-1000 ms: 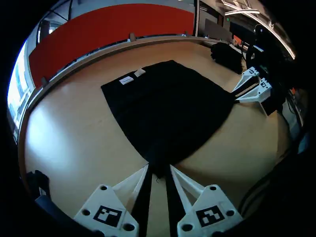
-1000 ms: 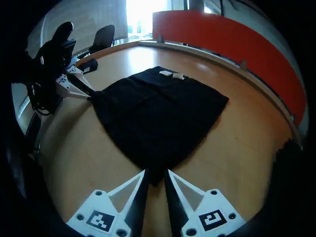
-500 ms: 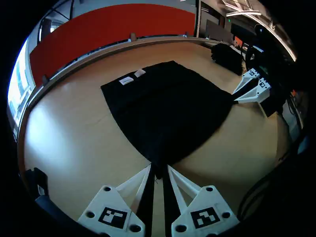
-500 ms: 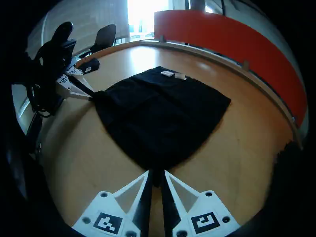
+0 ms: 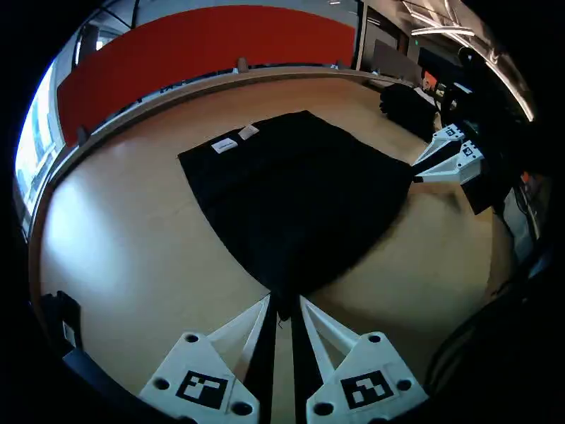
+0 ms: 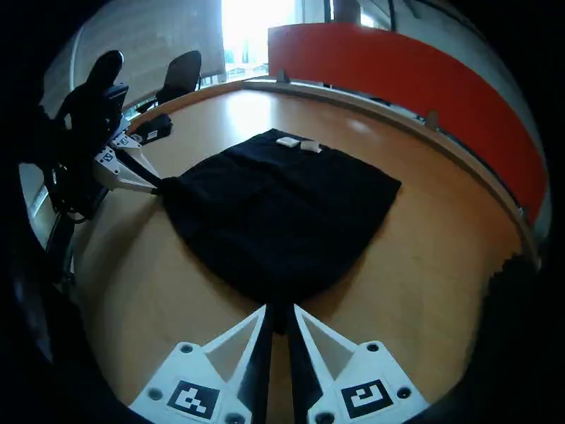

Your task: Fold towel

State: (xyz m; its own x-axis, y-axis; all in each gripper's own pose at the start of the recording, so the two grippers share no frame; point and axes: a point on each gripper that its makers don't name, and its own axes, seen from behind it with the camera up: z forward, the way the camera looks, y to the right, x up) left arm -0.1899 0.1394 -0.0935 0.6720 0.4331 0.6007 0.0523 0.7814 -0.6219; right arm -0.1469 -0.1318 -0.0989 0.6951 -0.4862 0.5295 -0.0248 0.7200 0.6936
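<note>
A curved wooden table (image 5: 127, 233) carries a black towel (image 5: 304, 191), spread flat near its middle. The left hand-held gripper (image 5: 282, 311) is closed tight on one near corner of it, and the right hand-held gripper (image 6: 279, 314) pinches the neighbouring corner likewise. Two white tags (image 6: 296, 144) lie at the towel's far edge.

A black towel (image 5: 304, 191) lies spread on the wooden table (image 5: 134, 247), a dark bundle (image 5: 406, 106) farther off.
</note>
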